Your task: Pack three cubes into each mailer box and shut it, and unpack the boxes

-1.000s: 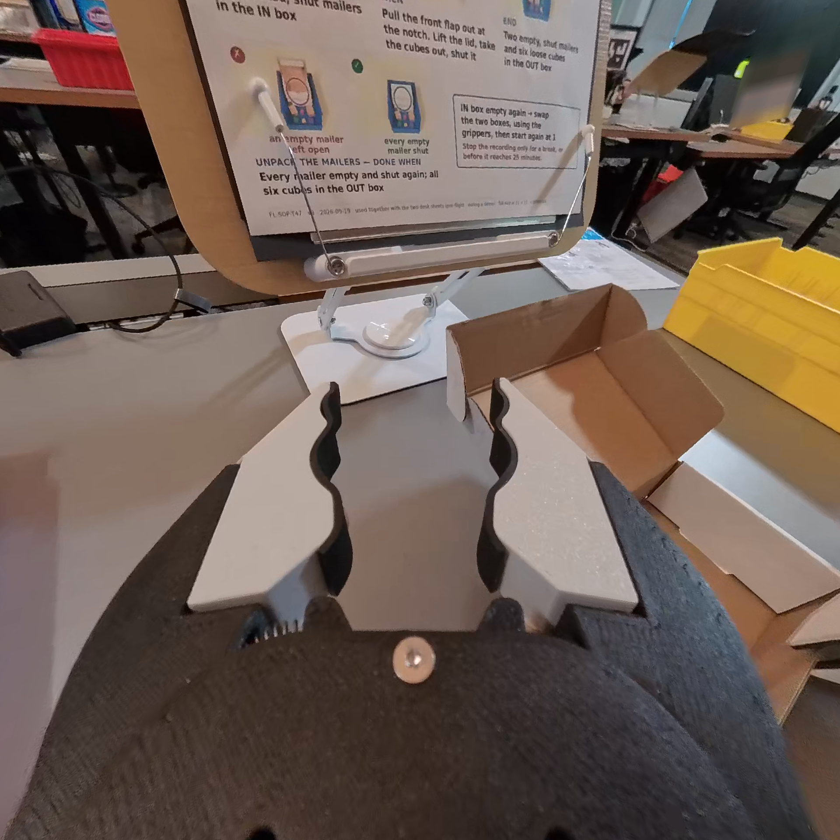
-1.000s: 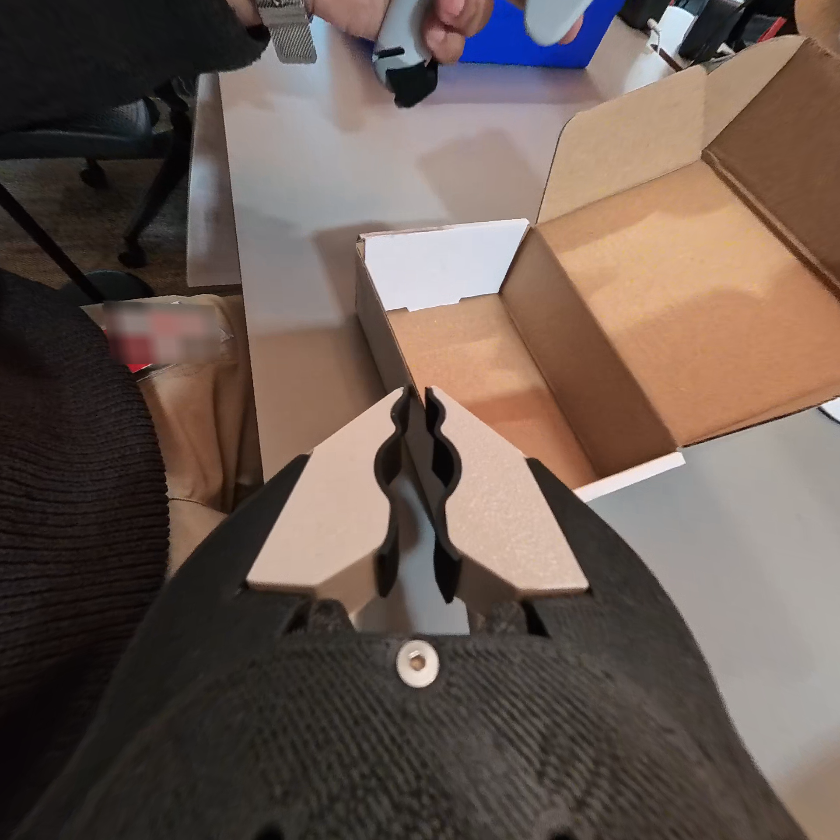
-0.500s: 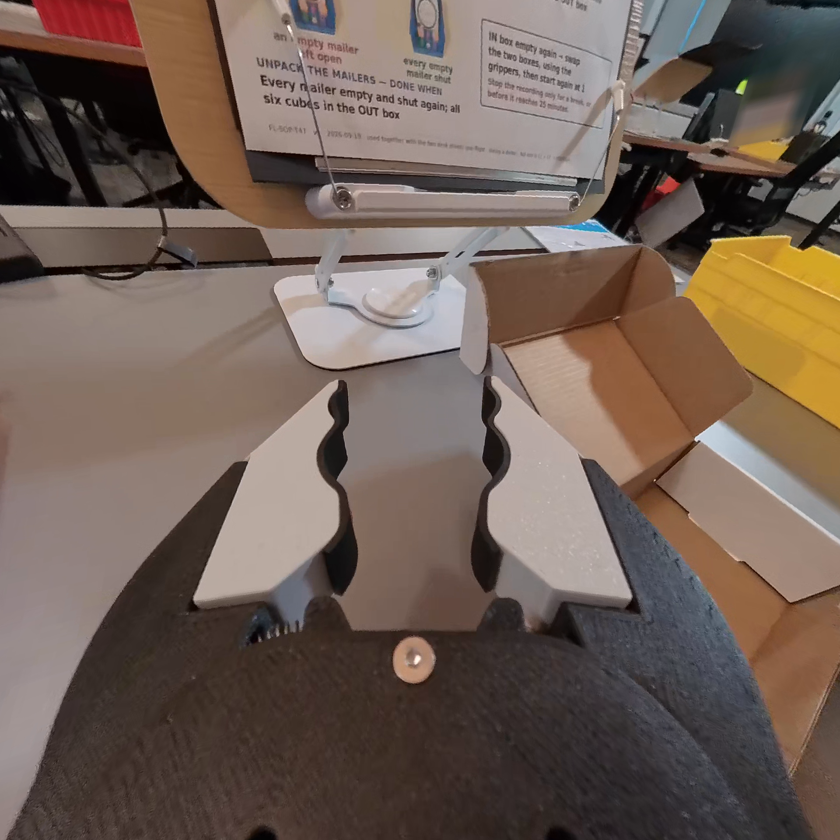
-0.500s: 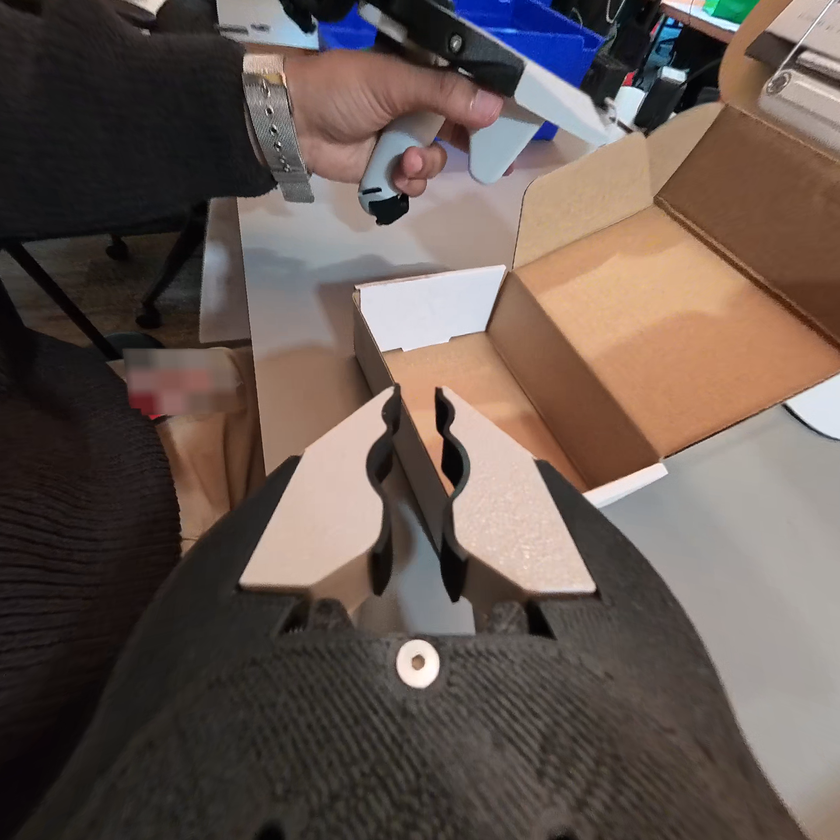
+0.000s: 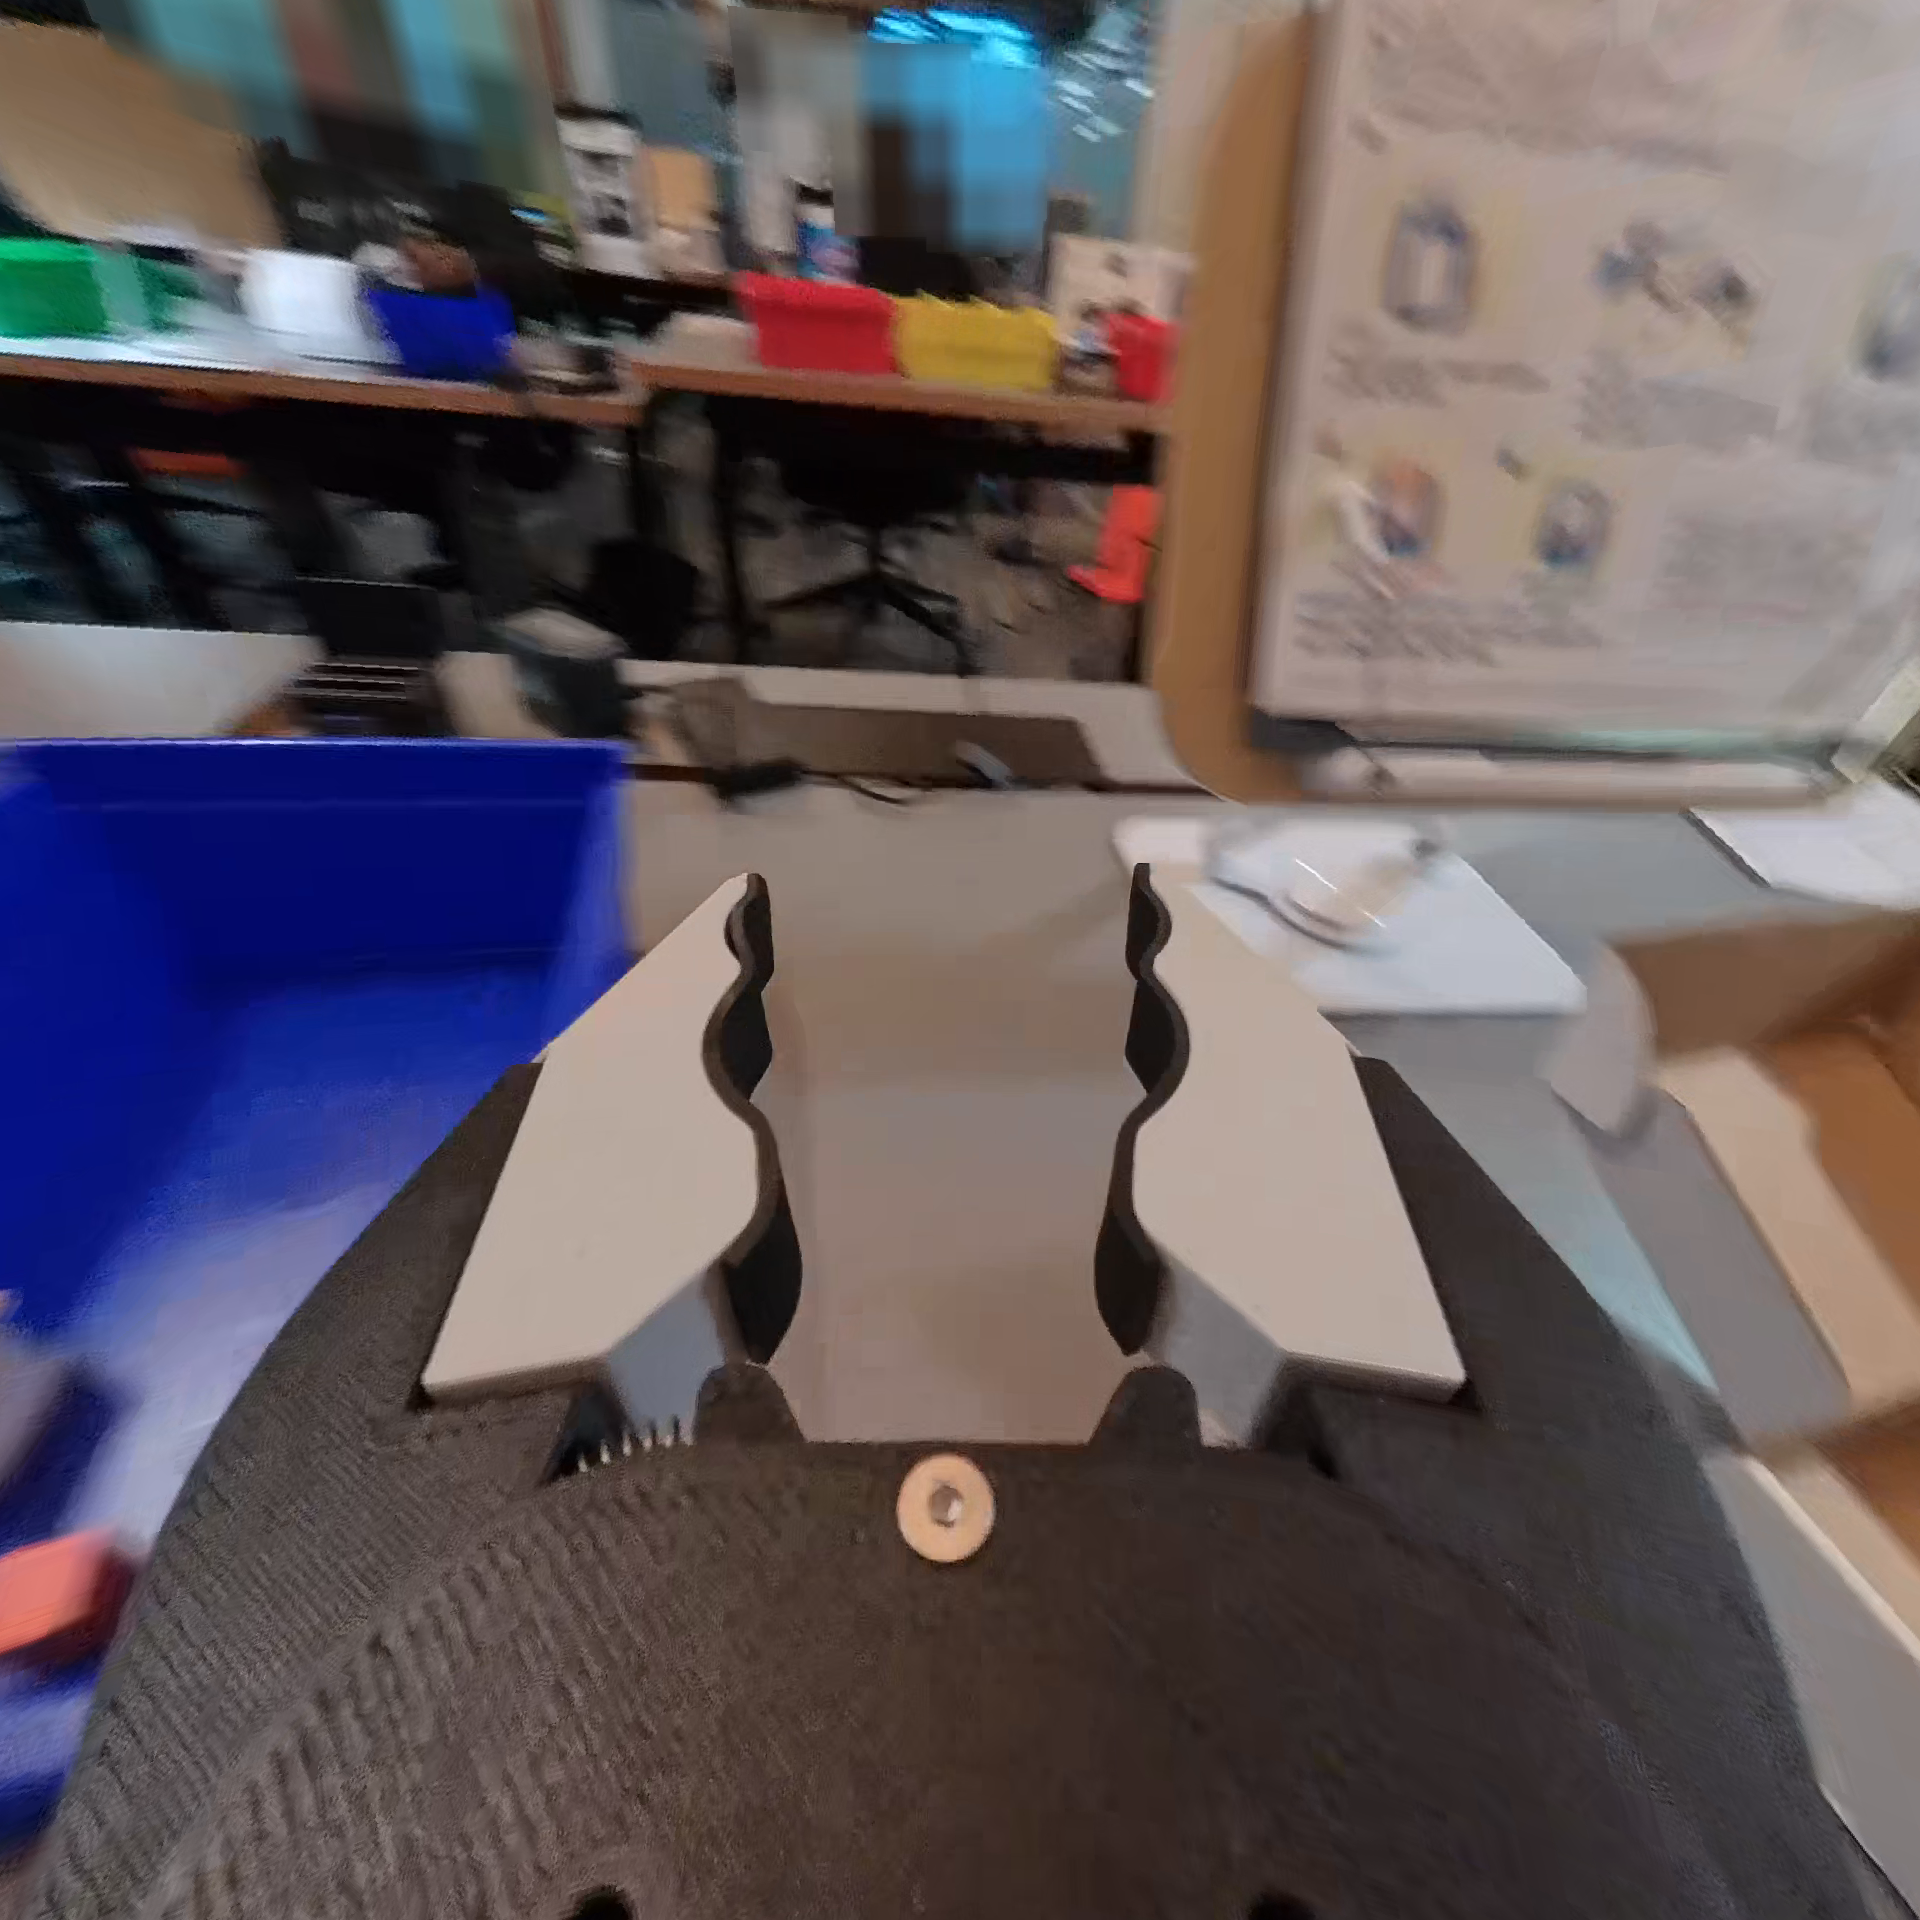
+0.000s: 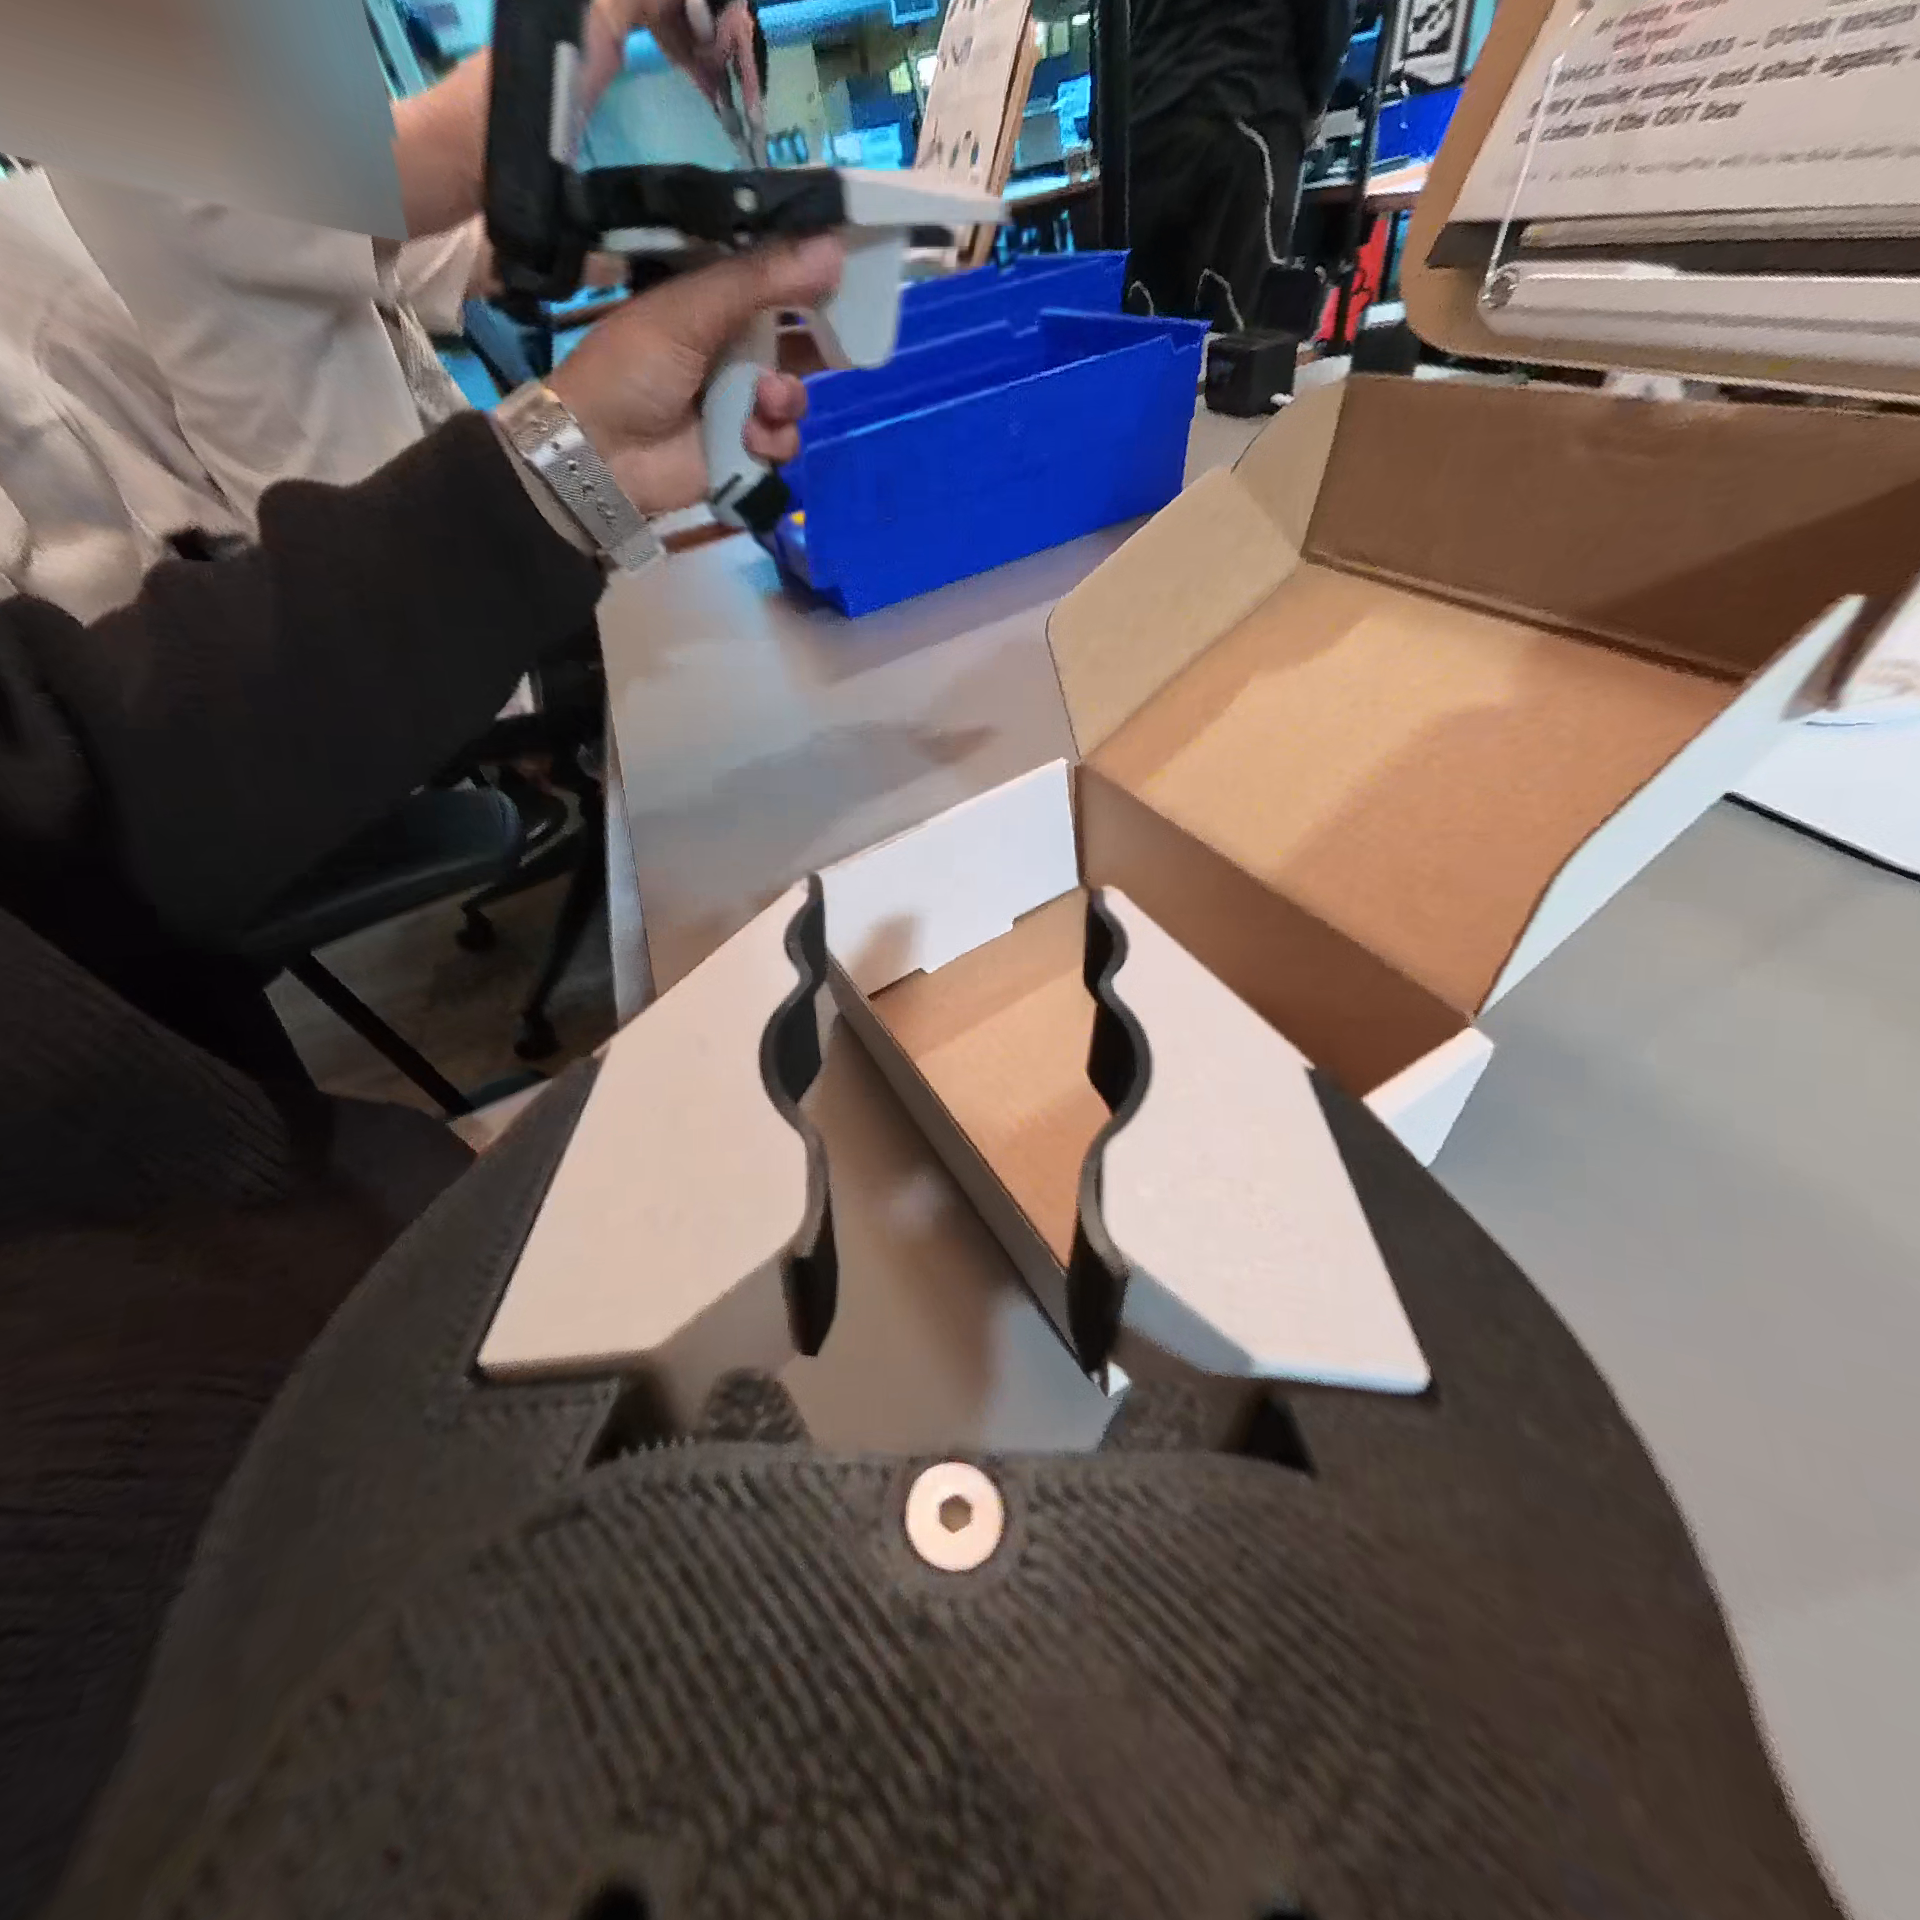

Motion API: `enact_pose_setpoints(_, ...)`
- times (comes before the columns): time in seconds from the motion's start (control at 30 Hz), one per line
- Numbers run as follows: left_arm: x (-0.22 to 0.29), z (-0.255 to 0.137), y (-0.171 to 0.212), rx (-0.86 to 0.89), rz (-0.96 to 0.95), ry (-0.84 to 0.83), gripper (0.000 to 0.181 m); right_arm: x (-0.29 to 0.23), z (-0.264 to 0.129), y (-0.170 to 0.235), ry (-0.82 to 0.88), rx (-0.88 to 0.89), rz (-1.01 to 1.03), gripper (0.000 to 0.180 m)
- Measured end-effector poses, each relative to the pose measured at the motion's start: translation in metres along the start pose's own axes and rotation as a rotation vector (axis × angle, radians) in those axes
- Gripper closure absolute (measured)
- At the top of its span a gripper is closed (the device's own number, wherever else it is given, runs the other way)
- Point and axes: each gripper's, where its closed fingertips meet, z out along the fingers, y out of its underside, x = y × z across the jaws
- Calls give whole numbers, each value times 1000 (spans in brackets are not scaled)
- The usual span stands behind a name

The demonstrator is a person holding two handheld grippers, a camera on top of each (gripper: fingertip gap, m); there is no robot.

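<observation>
Grey table (image 6: 790, 727), seemingly empty mailer box (image 6: 1382, 790)

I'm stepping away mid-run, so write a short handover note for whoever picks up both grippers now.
Left gripper: open, empty, raised above the table, the blue bin to its left.
Right gripper: open, straddling the front wall of the open mailer box, gripping nothing.
Box: lid up, the visible interior holds no cubes.
Done: box opened.
Left: fetch three cubes, load, shut; a red item shows blurred at the left view's edge.
</observation>
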Motion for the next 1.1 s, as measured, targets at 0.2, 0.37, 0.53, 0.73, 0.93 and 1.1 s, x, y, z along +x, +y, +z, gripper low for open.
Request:
enact_pose_setpoints(0.2,-172,-53,-24,-97,-92,-303,115,1,-25,4,48,9,21,124)
enact_pose_setpoints(0.37,-246,-60,73,-780,9,-315,113,13,-50,13,120,21,53,126)
enact_pose_setpoints(0.53,-258,-42,90,-875,230,-353,112,20,-50,10,136,60,115,123)
enact_pose_setpoints(0.73,-261,-24,118,-1030,228,-327,100,19,-43,24,159,-12,64,125)
enact_pose_setpoints(0.93,-271,-21,128,-1089,314,-372,104,19,-42,28,152,-29,69,126)
enact_pose_setpoints(1.1,-255,-23,144,-1169,336,-318,92,20,-43,28,141,-22,87,127)
